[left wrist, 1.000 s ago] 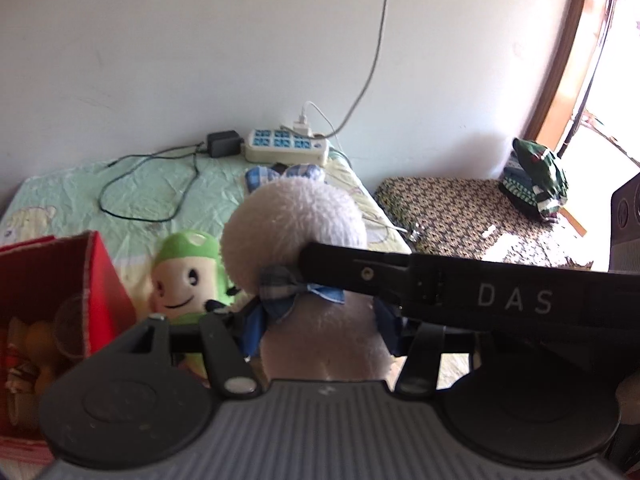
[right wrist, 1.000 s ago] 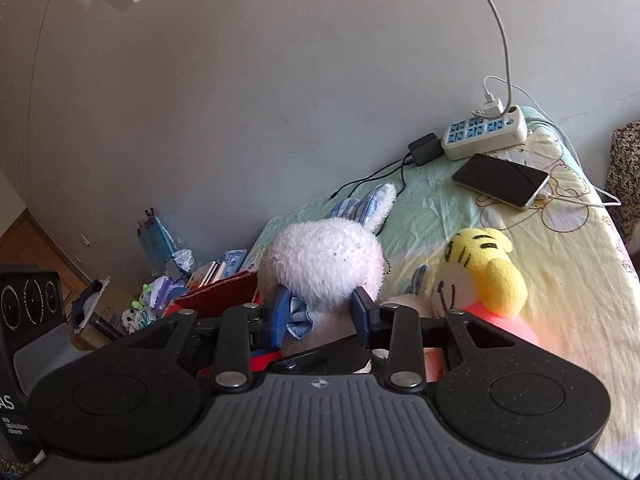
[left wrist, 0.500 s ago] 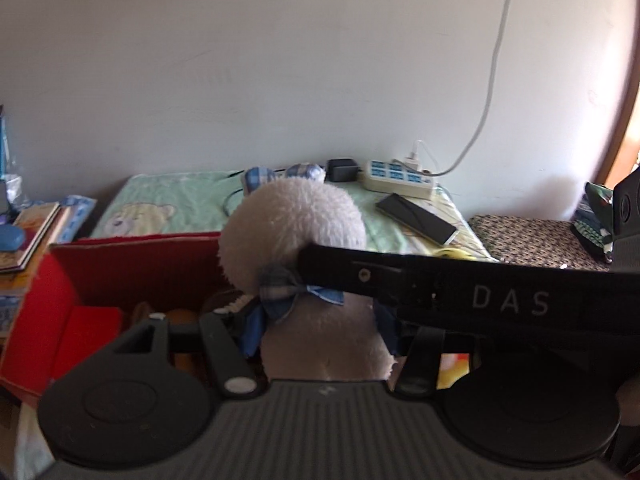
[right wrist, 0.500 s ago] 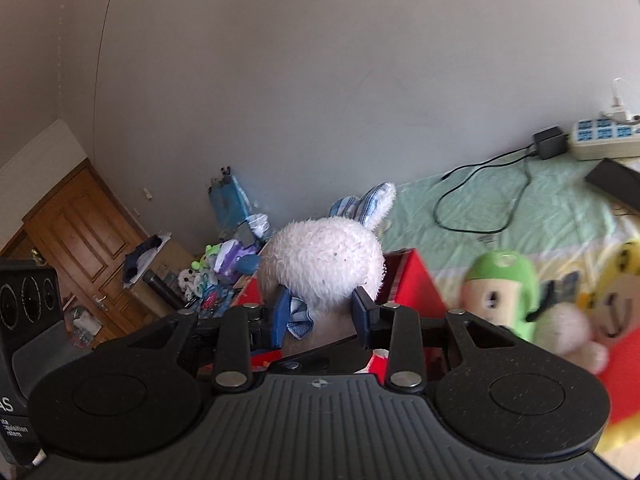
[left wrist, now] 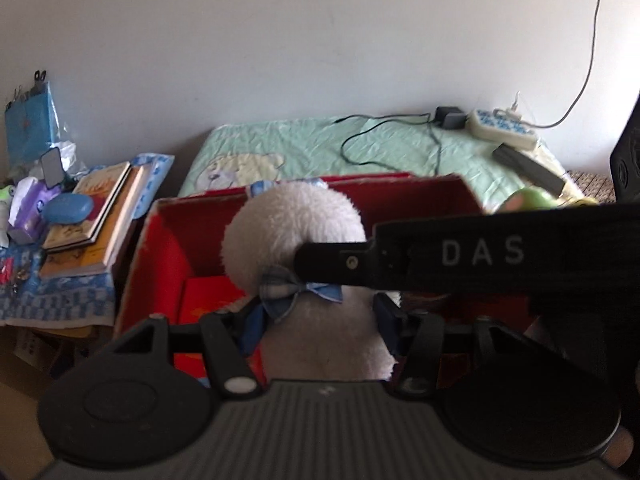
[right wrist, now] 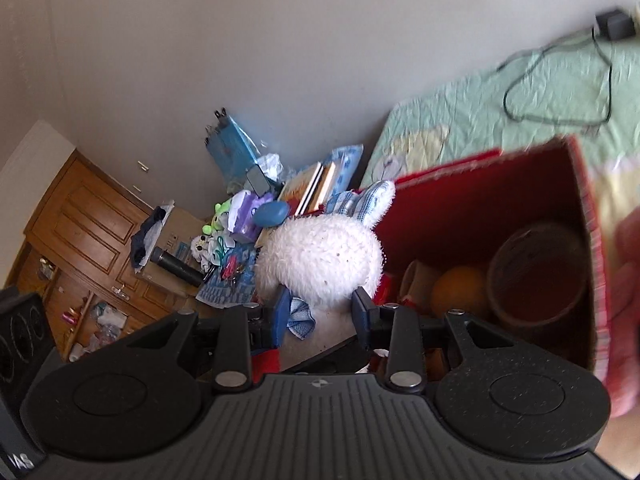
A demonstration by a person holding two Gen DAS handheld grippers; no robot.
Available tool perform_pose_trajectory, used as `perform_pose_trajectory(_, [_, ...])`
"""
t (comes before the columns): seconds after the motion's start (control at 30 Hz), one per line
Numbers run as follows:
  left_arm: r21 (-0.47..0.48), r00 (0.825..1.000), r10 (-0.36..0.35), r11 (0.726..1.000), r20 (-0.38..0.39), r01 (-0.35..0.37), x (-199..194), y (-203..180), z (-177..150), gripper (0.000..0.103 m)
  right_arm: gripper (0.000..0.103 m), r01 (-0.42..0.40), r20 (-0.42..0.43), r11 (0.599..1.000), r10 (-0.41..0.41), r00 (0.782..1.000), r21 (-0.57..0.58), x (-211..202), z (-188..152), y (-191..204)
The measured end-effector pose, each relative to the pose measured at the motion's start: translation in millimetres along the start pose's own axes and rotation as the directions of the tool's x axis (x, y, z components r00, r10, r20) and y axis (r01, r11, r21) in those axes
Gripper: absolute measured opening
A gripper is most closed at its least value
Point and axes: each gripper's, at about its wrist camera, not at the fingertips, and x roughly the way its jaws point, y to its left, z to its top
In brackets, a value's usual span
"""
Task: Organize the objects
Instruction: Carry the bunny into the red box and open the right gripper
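Books (left wrist: 94, 224) left of red box (left wrist: 424, 196), right gripper (right wrist: 322, 312) across plush rabbit (left wrist: 294, 240).

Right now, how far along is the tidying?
Done: a cup and an orange ball lie in the red box. In hand: both grippers clamp the white bunny over the box. Left: a green toy on the bed.

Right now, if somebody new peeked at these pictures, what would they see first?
First they would see the fluffy white plush bunny with a blue checked bow, squeezed between both the left gripper and the right gripper. Right behind it sits a big open red box on the green bedsheet, with an orange ball and a brown pot inside. To the left is a messy pile of books.
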Motion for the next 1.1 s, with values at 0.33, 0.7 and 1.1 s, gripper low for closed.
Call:
perform_pose_trajectory(0.33, [0.060, 0.994, 0.050, 0.997, -0.094, -0.044, 39.6, 39.5, -10.5, 0.054, 0.036, 0.040, -0.134, 0.986, -0.019, 0.991, 0.160, 61.5, -2.6, -2.5])
perform_pose_trajectory(0.7, [0.092, 0.986, 0.097, 0.992, -0.134, -0.085, 51.9, 46.3, -17.6, 0.060, 0.036, 0.097, -0.231, 0.964, -0.039, 0.972, 0.246, 84.6, 1.2, -8.4])
perform_pose_trajectory(1.1, [0.100, 0.973, 0.170, 0.983, -0.154, -0.156, 46.4, 41.0, -22.9, 0.070, 0.045, 0.065, -0.302, 0.974, 0.003, 0.953, 0.217, 95.7, 0.9, -8.9])
